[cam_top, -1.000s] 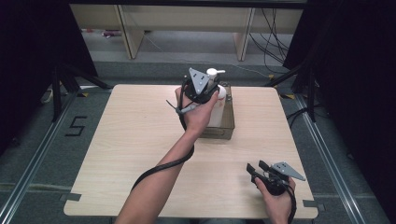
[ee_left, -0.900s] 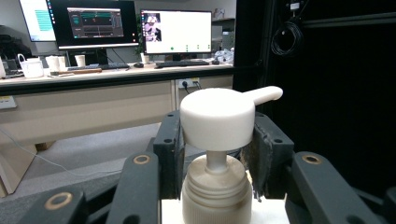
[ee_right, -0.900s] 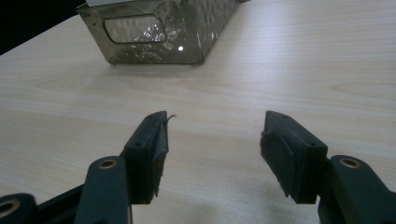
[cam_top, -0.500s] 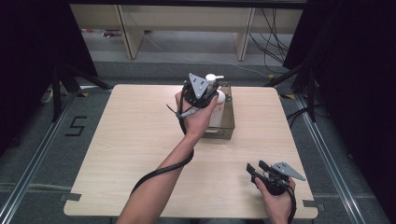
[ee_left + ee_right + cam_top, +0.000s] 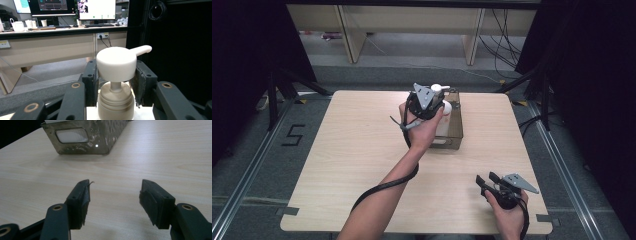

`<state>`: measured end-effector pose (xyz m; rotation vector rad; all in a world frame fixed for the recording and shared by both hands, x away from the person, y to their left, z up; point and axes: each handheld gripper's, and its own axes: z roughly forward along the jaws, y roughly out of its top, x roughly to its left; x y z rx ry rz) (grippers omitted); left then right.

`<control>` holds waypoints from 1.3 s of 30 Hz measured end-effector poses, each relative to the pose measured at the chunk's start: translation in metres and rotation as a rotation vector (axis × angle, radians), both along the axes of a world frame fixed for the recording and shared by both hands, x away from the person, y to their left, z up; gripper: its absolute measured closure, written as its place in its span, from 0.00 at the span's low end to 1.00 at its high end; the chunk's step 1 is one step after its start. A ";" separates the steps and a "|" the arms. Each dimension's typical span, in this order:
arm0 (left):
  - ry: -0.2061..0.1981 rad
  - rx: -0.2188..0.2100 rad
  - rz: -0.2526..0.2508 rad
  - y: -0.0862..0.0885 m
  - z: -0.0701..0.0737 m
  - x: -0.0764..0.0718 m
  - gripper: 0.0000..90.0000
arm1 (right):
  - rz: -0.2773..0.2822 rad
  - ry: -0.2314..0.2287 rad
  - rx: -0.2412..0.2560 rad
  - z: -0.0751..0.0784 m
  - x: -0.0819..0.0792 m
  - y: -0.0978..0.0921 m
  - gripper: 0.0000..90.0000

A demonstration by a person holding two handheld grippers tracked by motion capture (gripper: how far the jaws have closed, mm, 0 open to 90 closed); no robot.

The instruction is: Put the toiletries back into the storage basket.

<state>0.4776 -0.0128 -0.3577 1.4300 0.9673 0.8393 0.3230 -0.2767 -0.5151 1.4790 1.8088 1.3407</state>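
Little has moved since the earlier frames: the left gripper point(image 5: 435, 100) has stayed at the upper middle of the high view, over the basket, shifting only slightly, and the right gripper point(image 5: 484, 184) has stayed put at the lower right. In the left gripper view, the jaws stand either side of the white pump bottle point(image 5: 116, 82), their pads pinching the round pump head point(image 5: 117, 63) just above the ribbed collar; the nozzle points toward the upper right of that frame. The bottle stands upright inside the dark metal basket point(image 5: 455, 131), which sits on the wooden table point(image 5: 352, 165) right of centre. In the right gripper view the jaws are spread apart, nothing between them, above bare tabletop, with the basket's end wall point(image 5: 82, 137) at the upper left.
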 end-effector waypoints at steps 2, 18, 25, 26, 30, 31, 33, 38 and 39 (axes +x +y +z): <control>-0.008 0.011 0.005 0.001 -0.001 0.000 0.66 | 0.000 0.001 0.000 0.000 0.000 0.000 0.47; 0.035 -0.008 0.020 0.001 -0.014 -0.002 0.66 | 0.000 0.000 -0.002 0.000 0.000 0.000 0.47; 0.029 0.007 0.024 0.001 -0.014 -0.004 0.66 | 0.001 0.001 -0.004 0.000 0.000 0.000 0.46; 0.028 0.013 0.026 0.001 -0.014 -0.004 0.66 | 0.001 0.002 -0.004 0.000 0.000 0.000 0.46; 0.014 0.035 0.022 -0.001 -0.015 -0.005 0.65 | -0.002 -0.003 -0.002 0.000 0.000 0.000 0.46; 0.011 0.038 0.025 -0.001 -0.015 -0.006 0.65 | 0.001 0.001 -0.003 0.000 0.000 0.000 0.46; 0.005 0.051 0.031 -0.001 -0.015 -0.005 0.62 | 0.000 0.001 0.000 0.000 0.000 0.000 0.46; -0.003 0.047 0.021 0.003 -0.011 -0.007 0.51 | -0.001 -0.002 -0.002 0.000 0.000 0.000 0.46; 0.000 0.044 0.018 0.004 -0.010 -0.007 0.48 | -0.002 -0.001 -0.004 0.000 0.000 0.000 0.46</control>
